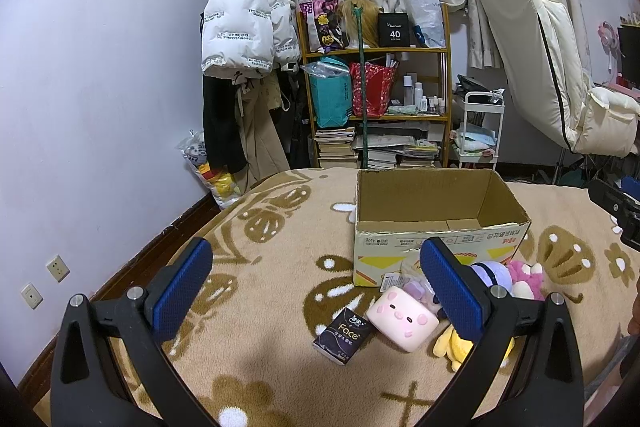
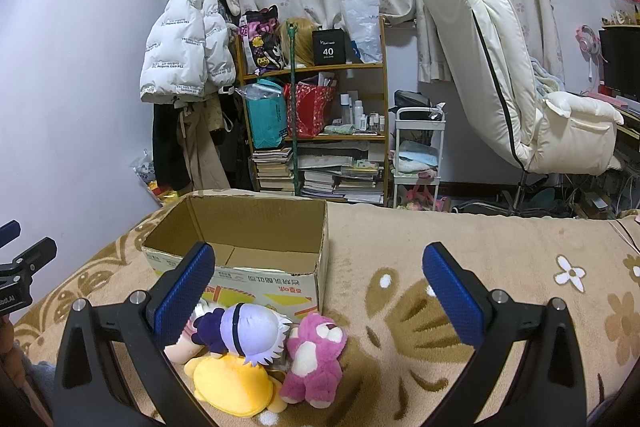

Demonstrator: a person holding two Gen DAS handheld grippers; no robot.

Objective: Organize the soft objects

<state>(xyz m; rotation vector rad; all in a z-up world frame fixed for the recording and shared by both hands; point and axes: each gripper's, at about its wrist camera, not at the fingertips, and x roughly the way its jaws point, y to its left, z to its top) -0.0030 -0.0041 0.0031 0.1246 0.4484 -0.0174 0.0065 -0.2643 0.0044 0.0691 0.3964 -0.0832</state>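
Note:
An open, empty cardboard box stands on the beige patterned blanket; it also shows in the right wrist view. In front of it lie a pink pig cushion, a black tissue pack, a yellow plush, a purple-haired doll and a pink bear plush. My left gripper is open and empty above the blanket, left of the toys. My right gripper is open and empty above the pink bear.
A shelf with bags and books stands behind the bed, with hanging coats to its left and a white trolley and a cream recliner chair to its right. The other gripper's body shows at the right edge.

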